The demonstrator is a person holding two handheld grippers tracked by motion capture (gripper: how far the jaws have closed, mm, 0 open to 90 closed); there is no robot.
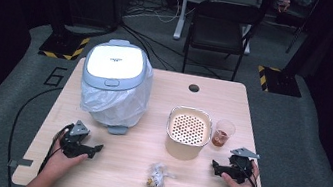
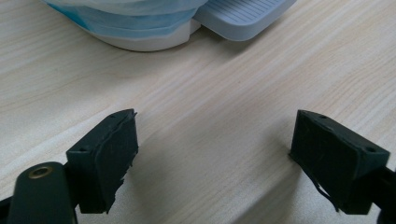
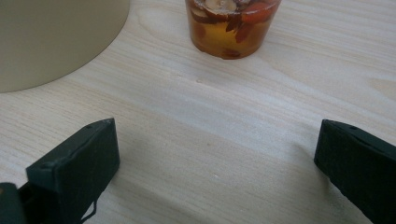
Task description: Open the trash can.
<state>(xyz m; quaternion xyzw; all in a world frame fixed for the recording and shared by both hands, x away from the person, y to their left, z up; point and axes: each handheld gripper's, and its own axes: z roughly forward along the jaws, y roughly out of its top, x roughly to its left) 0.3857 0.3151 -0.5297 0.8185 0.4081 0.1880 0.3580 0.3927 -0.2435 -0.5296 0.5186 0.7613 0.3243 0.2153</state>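
Note:
On the wooden table (image 1: pixel 136 144), my left gripper (image 1: pixel 95 149) rests at the near left, jaws wide apart with bare wood between them; in its own view the gripper (image 2: pixel 212 149) faces the bin's pedal (image 2: pixel 243 16). My right gripper (image 1: pixel 216 166) lies at the near right, also open and empty; its own view shows the gripper (image 3: pixel 217 163) pointing at a clear cup of amber liquid with bits in it (image 3: pixel 231 25). A grey-lidded pedal bin (image 1: pixel 115 78) lined with a plastic bag stands at the back left. A beige perforated basket (image 1: pixel 188 131) sits beside the cup (image 1: pixel 223 133).
A small crumpled clear wrapper with food scraps (image 1: pixel 157 175) lies near the front edge between the two hands. The basket's beige wall (image 3: pixel 56 37) is close to the right gripper. A black chair (image 1: pixel 220 26) stands beyond the table's far edge.

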